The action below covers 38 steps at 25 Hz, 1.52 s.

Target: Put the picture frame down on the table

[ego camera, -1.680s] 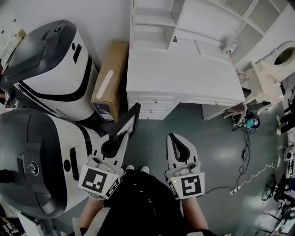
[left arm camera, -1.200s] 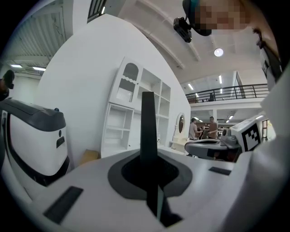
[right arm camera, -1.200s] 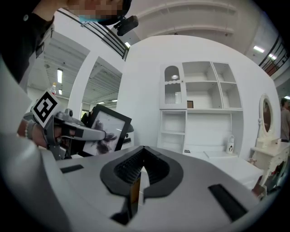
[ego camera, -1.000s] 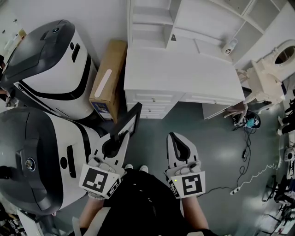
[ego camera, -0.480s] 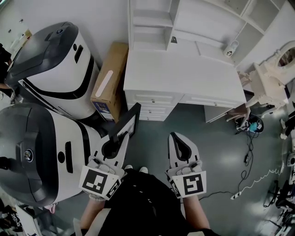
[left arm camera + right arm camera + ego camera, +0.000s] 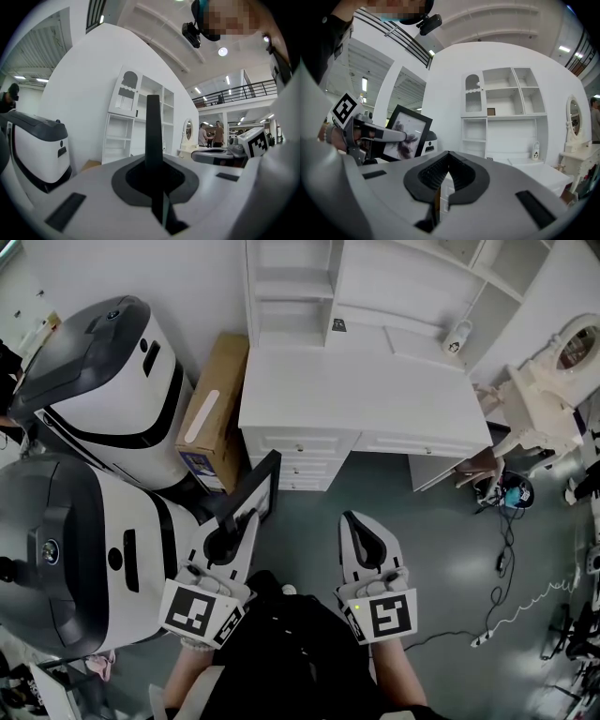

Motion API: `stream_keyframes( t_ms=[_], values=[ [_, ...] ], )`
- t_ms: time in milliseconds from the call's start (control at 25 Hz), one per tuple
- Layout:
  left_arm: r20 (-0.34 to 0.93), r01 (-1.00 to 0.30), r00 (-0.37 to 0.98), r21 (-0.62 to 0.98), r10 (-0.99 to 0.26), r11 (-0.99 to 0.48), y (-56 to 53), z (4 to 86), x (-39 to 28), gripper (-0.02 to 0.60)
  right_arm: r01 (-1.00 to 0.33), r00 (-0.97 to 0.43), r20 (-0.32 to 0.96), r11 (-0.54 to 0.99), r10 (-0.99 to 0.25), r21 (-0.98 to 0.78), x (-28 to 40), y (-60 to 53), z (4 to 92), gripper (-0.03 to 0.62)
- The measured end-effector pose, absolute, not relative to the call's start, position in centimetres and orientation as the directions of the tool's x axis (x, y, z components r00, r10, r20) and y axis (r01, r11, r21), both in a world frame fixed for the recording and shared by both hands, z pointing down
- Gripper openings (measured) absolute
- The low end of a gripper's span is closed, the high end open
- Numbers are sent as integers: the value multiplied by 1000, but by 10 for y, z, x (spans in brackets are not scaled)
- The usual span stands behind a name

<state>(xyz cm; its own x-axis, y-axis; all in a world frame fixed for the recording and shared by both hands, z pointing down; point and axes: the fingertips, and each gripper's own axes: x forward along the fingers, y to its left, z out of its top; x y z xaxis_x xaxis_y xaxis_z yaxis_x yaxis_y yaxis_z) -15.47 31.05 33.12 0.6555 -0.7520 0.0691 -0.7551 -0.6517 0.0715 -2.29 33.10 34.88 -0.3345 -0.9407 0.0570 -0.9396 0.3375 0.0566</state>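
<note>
A black picture frame point(image 6: 255, 489) with a pale print is clamped upright in my left gripper point(image 6: 236, 519), well short of the white table point(image 6: 361, 390). In the left gripper view the frame point(image 6: 153, 133) shows edge-on as a dark bar rising between the jaws. My right gripper point(image 6: 359, 531) is shut with nothing in it, level with the left one and to its right. From the right gripper view the frame point(image 6: 405, 132) shows its face at the left, held by the other gripper; the table point(image 6: 539, 174) lies ahead at the right.
Two large white-and-grey machines point(image 6: 98, 371) point(image 6: 66, 559) stand at my left. A brown cardboard box point(image 6: 214, 409) leans between them and the table. White shelves point(image 6: 370, 282) rise behind the table. Cables point(image 6: 502, 549) trail over the grey floor at the right.
The view has shifted slightly, with the table sliding a little left and down in the picture. Both grippers keep their places and the frame stays held.
</note>
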Motion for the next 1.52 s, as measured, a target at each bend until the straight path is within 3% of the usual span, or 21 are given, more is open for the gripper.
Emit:
stream_keyframes(
  t_ms=[680, 1520],
  values=[
    [70, -714, 700, 87, -711, -694, 281, 340, -127, 12, -953, -295, 59, 298, -954, 48, -6, 308, 355, 2],
    [94, -639, 769, 95, -632, -763, 103, 335, -83, 12, -969, -235, 125, 243, -964, 54, 29, 148, 353, 2]
  ],
)
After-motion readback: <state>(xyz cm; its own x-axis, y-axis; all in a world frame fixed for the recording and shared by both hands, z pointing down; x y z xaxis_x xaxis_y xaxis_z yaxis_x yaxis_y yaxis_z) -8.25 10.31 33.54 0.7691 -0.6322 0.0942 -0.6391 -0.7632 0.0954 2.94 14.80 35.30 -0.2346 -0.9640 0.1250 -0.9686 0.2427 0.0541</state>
